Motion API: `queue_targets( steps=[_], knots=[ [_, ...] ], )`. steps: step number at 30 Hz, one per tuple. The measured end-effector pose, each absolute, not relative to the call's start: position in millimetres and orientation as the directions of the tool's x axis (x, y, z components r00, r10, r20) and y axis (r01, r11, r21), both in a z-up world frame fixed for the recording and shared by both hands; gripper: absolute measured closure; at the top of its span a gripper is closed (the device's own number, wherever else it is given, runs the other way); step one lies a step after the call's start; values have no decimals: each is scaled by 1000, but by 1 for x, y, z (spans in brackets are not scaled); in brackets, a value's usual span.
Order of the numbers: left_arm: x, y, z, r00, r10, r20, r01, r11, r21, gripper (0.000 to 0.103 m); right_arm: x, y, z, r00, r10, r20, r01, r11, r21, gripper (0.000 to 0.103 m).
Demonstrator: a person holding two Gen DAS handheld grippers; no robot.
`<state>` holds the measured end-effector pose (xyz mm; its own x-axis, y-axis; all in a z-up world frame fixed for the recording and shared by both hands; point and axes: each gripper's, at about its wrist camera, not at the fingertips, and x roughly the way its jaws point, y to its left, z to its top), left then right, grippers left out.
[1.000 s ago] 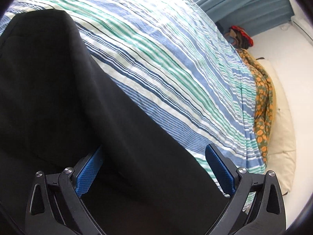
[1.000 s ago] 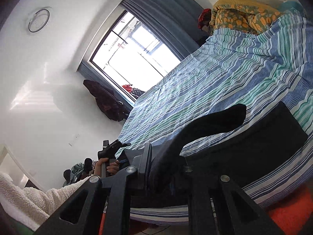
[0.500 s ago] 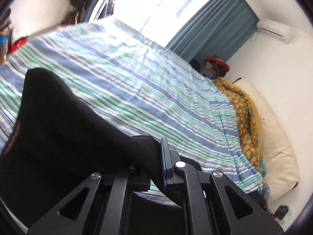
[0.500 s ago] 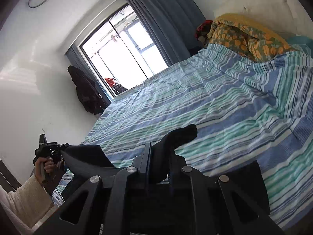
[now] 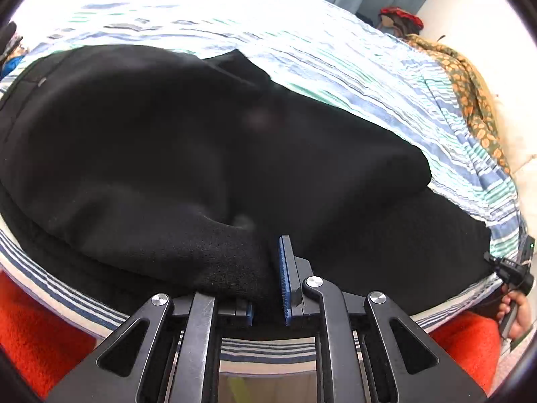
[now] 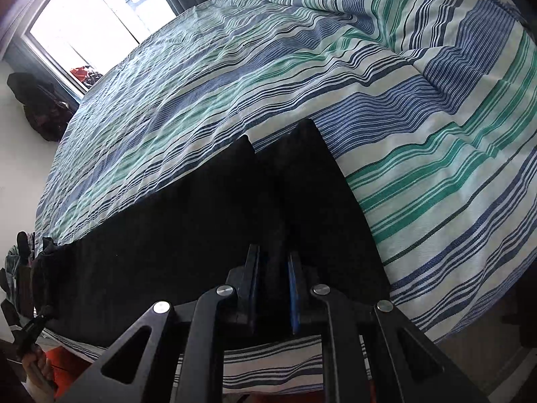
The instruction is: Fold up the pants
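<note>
Black pants (image 5: 174, 141) lie across the near edge of the striped bed (image 5: 335, 60), one layer doubled over another. My left gripper (image 5: 266, 282) is shut on a bunched fold of the black fabric, with a blue pad (image 5: 283, 278) showing beside the cloth. In the right wrist view the pants (image 6: 188, 235) stretch leftward, two leg ends pointing up the bed. My right gripper (image 6: 273, 288) is shut on the fabric edge, cloth pinched between its fingers.
The blue, green and white striped bedspread (image 6: 369, 84) fills the far side. An orange patterned quilt (image 5: 470, 94) and cream pillow lie at the head. Red-orange rug (image 5: 37, 329) lies below the bed edge. A window (image 6: 84, 16) stands beyond.
My left gripper went from open over the pants to shut on a fold and carried it across. Both grippers dropped toward the bed, laying the lifted fabric down onto the lower layer.
</note>
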<state>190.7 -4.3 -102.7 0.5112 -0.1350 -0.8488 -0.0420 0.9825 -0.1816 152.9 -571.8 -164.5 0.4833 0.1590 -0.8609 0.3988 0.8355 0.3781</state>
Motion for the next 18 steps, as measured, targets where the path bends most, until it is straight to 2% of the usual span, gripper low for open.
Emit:
queue_targets(
  steps=[9, 14, 18],
  knots=[
    [192, -29, -108, 484, -147, -863, 5, 986, -165, 91, 127, -592, -146, 531, 12, -847, 519, 785, 337, 89],
    [188, -40, -112, 487, -112, -866, 33, 993, -109, 90, 124, -599, -148, 515, 1, -857, 547, 769, 329, 89],
    [187, -41, -112, 485, -116, -867, 36, 993, -112, 89, 125, -594, -147, 497, -34, -867, 533, 801, 274, 89]
  ],
)
